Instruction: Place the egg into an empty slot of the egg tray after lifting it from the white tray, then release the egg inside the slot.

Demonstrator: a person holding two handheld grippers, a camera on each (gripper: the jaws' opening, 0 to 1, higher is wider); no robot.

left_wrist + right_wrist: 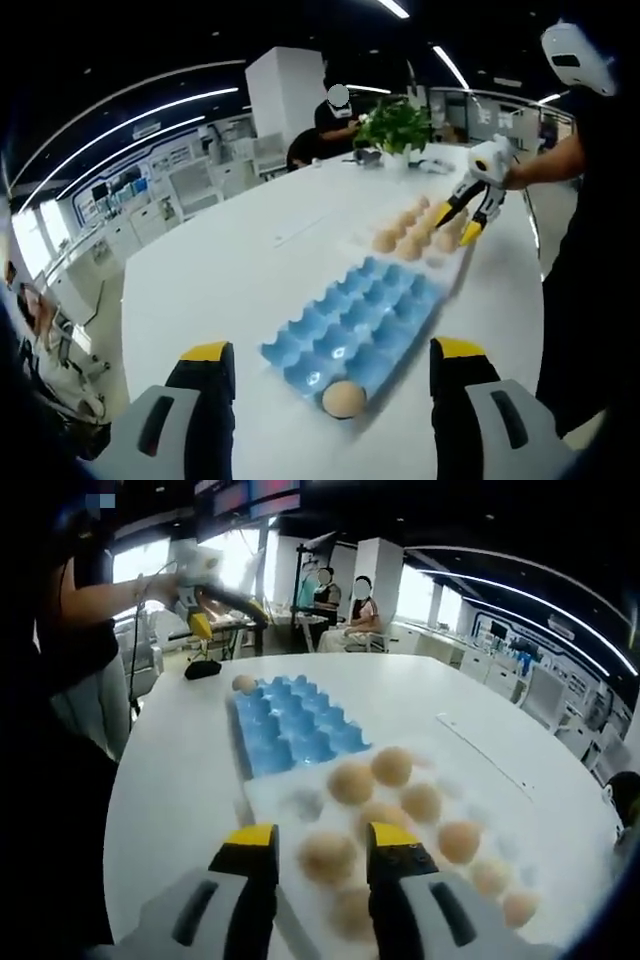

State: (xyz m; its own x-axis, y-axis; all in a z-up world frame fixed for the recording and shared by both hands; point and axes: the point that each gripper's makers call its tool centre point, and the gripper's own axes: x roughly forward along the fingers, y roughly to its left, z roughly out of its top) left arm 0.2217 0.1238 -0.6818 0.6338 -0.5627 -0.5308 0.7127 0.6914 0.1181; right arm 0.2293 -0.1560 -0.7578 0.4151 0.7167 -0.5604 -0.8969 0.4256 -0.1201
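Right tool (320,865), jaws parted astride one brown egg (328,858) in the white moulded tray (262,798) for lifting; left tool (332,375) hangs released before the blue moulded egg tray (345,320) on the white tabletop (220,270).

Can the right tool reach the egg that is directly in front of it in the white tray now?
Probably yes. The right tool is open, with its jaws on either side of an egg in the white tray. Nothing lies between them, though neighbouring eggs sit close.
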